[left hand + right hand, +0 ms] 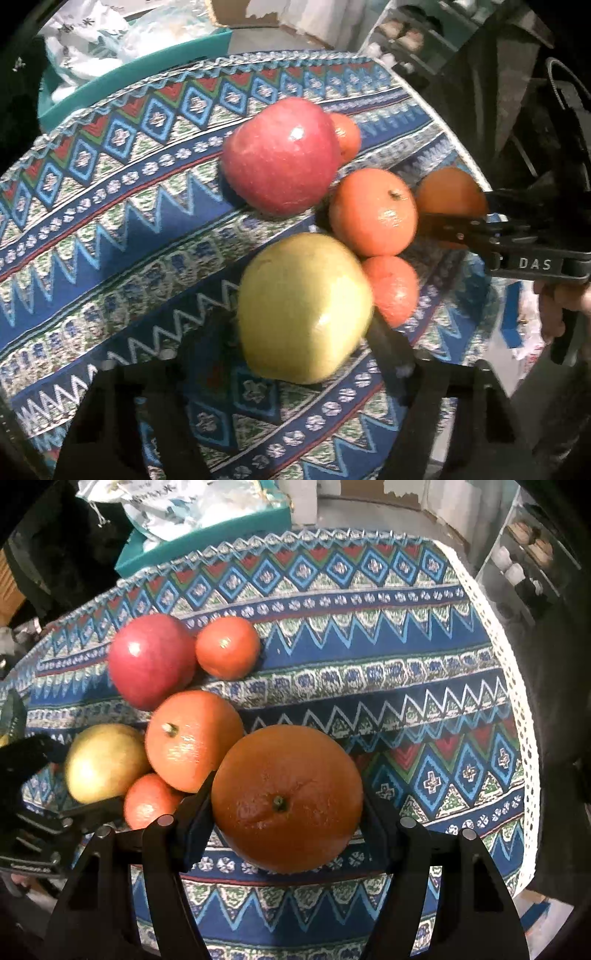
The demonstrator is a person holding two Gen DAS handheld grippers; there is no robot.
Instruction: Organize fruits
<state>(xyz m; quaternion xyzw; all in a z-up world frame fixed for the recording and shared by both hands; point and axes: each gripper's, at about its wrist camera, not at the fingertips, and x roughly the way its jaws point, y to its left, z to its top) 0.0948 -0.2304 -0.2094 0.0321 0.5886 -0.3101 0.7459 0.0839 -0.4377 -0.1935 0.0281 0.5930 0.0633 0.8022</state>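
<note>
Right gripper (286, 814): closed on the large orange (286, 799), one finger against each side, near the front edge of the patterned tablecloth (388, 657). Left gripper (303, 321): fingers spread either side of the yellow-green apple (303, 308); grip or contact could not be told through the blur. Clustered toward the cloth's left side in the right wrist view: red apple (151, 659) with a small tangerine (227, 648) touching it, a bigger tangerine (192, 738) just behind the orange, another small tangerine (147, 801) beside the yellow-green apple. Beyond the cloth's far edge: teal box (207, 531).
</note>
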